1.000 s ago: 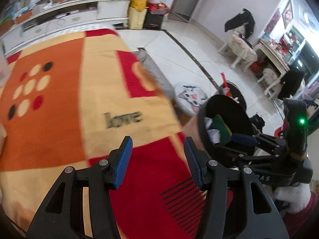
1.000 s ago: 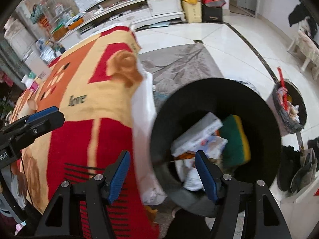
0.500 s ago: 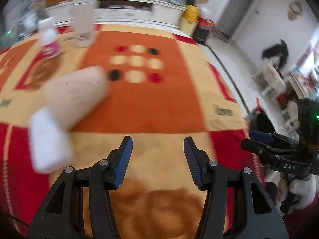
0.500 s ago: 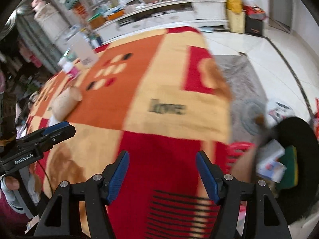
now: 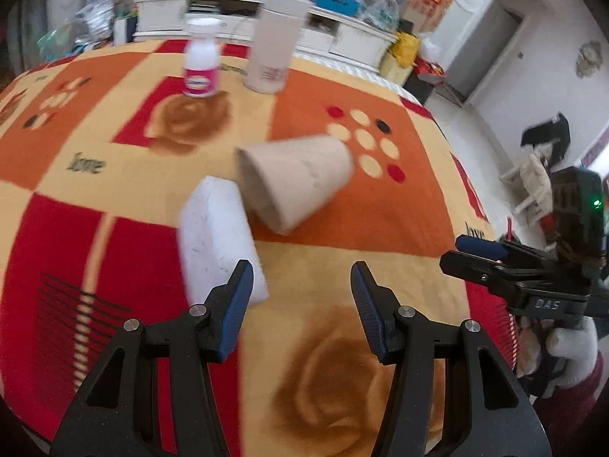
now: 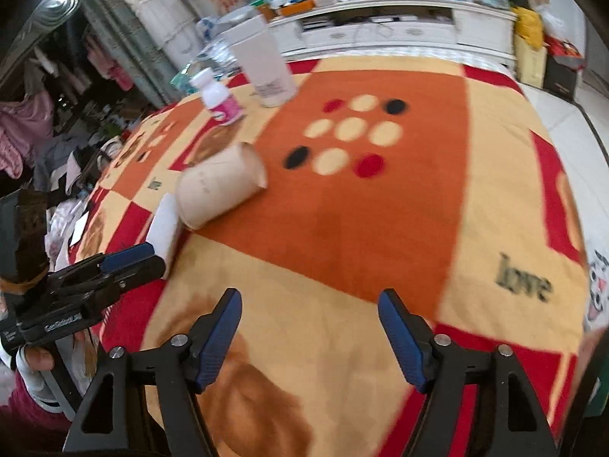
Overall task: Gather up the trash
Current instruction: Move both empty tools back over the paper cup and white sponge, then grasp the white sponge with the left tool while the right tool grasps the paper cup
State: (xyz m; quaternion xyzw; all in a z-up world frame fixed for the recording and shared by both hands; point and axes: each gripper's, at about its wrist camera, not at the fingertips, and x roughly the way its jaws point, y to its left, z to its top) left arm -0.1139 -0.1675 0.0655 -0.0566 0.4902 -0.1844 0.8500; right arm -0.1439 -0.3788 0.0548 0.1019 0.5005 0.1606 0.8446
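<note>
A beige paper cup [image 5: 295, 179] lies on its side on the patterned blanket; it also shows in the right wrist view [image 6: 220, 184]. A white foam block [image 5: 217, 232] lies against it, also visible in the right wrist view [image 6: 164, 228]. My left gripper [image 5: 300, 297] is open and empty, just short of the block and cup. My right gripper [image 6: 310, 327] is open and empty over the blanket, to the right of the cup. The trash bin is out of view.
A small white bottle with a pink label [image 5: 201, 64] and a tall white canister [image 5: 276, 49] stand upright at the far side of the blanket [image 5: 342, 361]. A white cabinet [image 6: 380, 26] with clutter stands behind. The blanket's right edge drops to tiled floor [image 6: 555, 114].
Both grippers have swung left, away from the black bin at the blanket's right edge, and now face the cup and foam block. Both stayed open.
</note>
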